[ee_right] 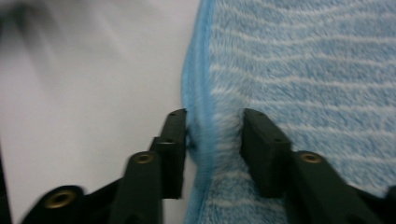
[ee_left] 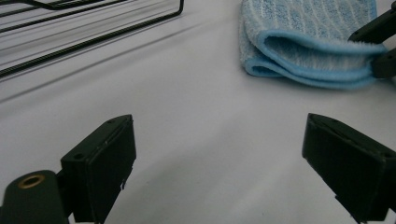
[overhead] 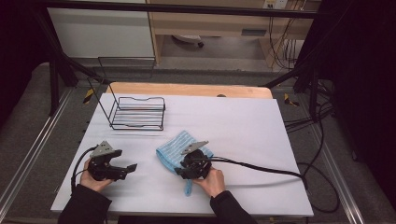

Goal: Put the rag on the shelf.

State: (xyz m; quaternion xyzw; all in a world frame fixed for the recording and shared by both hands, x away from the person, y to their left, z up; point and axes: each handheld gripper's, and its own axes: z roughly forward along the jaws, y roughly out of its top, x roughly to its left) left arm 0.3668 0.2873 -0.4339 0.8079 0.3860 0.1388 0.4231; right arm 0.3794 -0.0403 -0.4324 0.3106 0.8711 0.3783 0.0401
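Note:
A light blue striped towel [overhead: 175, 148] lies folded on the white table cover [overhead: 243, 126], near the front middle. My right gripper [overhead: 180, 171] is at the towel's near-left edge. In the right gripper view its jaws pinch the towel's [ee_right: 303, 70] hemmed edge, and the right gripper [ee_right: 215, 135] is shut on that edge. The left gripper view shows the towel [ee_left: 308, 28] with its top layer lifted a little where those jaws hold it. My left gripper [overhead: 130, 169] rests at the front left, open, apart from the towel, its jaws wide over bare cover [ee_left: 219, 154].
A black wire rack [overhead: 137, 112] stands at the back left of the table, and its lower wires [ee_left: 93, 28] show ahead of the left gripper. A black cable [overhead: 261, 167] trails from the right gripper across the cover to the right.

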